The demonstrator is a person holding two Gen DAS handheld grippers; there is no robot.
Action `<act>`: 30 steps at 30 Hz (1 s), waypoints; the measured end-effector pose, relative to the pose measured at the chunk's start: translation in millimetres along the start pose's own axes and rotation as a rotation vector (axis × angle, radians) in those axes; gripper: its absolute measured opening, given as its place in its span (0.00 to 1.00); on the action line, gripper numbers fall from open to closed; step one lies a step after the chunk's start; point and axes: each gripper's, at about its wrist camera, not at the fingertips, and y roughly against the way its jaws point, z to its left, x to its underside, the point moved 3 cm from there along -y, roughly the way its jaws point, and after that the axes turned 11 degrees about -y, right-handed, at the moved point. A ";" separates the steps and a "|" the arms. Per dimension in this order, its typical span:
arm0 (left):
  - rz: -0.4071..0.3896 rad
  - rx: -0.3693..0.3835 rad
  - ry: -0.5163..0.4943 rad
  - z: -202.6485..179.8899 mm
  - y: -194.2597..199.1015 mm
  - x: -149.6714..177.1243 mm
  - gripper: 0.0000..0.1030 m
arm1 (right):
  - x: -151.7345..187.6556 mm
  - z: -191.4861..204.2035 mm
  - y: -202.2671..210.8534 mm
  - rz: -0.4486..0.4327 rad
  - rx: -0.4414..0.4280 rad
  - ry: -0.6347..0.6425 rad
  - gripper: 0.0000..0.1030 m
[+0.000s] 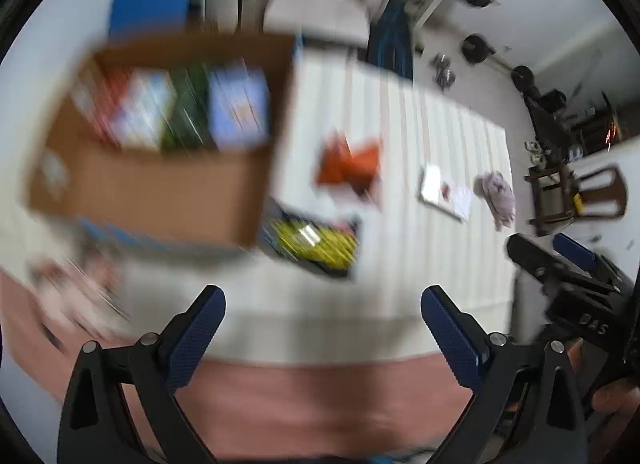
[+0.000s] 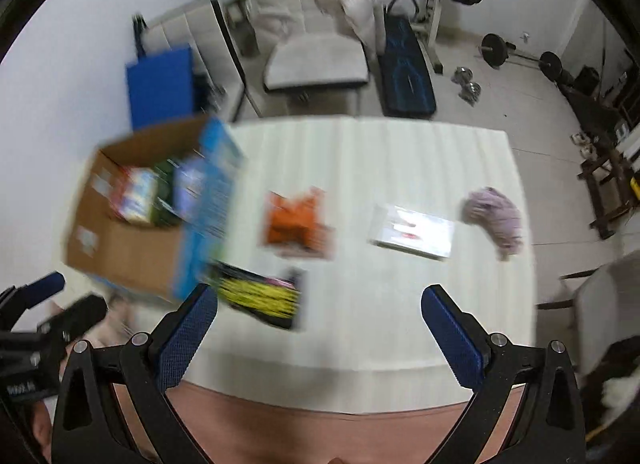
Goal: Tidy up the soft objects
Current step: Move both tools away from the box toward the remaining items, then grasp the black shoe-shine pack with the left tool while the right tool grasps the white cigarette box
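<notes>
On the white striped table point(image 2: 380, 168) lie an orange soft packet point(image 2: 294, 222), a yellow-and-black packet point(image 2: 260, 296), a clear flat packet point(image 2: 412, 230) and a crumpled lilac cloth point(image 2: 494, 216). A cardboard box point(image 2: 132, 232) with several colourful packs inside stands at the table's left. The same things show in the left wrist view: box point(image 1: 160, 184), orange packet point(image 1: 350, 166), yellow packet point(image 1: 314, 242), lilac cloth point(image 1: 498, 194). My left gripper point(image 1: 322, 328) is open and empty above the near edge. My right gripper point(image 2: 318, 328) is open and empty too.
A pink cloth point(image 2: 320, 428) hangs along the table's near edge. A padded chair with a white jacket point(image 2: 316, 24) stands behind the table, with a blue mat point(image 2: 160, 84) at the wall. A weight bench point(image 2: 406, 68) and barbells point(image 2: 516, 56) are at the far right. Both views are motion-blurred.
</notes>
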 end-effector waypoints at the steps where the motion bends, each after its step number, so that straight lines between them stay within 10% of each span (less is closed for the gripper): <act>1: 0.048 0.035 0.091 0.1 -23.6 1.9 0.97 | -4.2 -21.4 -9.3 0.022 0.036 0.018 1.00; 9: 0.129 0.133 0.608 10.5 -122.7 18.4 0.97 | -30.3 -90.9 -85.2 0.172 0.105 0.225 1.00; 22: 0.072 -0.124 0.882 27.5 -156.2 14.6 0.97 | -58.9 -82.3 -223.2 0.335 0.197 0.632 1.00; 30: 0.068 -0.213 0.952 35.0 -157.2 7.6 0.97 | -69.9 -82.6 -252.8 0.375 0.169 0.636 1.00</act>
